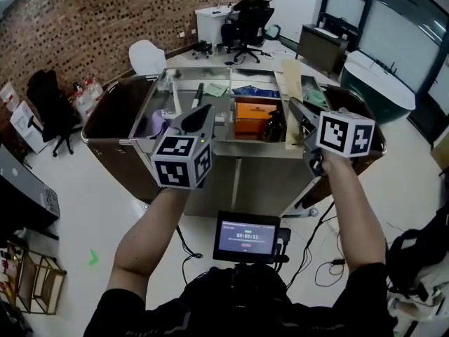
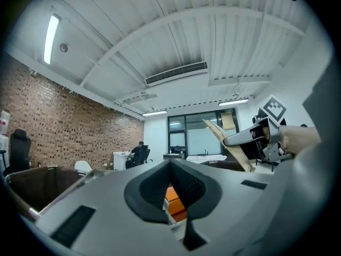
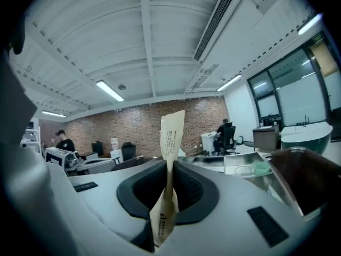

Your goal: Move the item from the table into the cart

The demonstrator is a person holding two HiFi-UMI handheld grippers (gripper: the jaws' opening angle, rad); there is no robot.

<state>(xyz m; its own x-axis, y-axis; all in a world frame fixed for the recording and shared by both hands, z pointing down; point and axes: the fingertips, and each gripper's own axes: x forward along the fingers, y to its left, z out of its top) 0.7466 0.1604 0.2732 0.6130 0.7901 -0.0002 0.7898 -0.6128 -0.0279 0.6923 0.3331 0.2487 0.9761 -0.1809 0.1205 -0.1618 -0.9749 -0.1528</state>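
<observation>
steel cart (image 1: 263, 181): below both grippers, orange box (image 1: 256, 116) inside | left gripper (image 2: 171, 163): jaws together, nothing between | right gripper (image 3: 169, 183): clamped on paper packet | paper packet (image 3: 173, 137): long, beige, above cart's right side

Brick wall (image 1: 105, 20) at rear; pale floor (image 1: 98, 202); black office chair (image 1: 50, 107); white desk (image 1: 210, 21); glazed partition (image 1: 393, 27); ceiling strip light (image 2: 51, 39) lit.
</observation>
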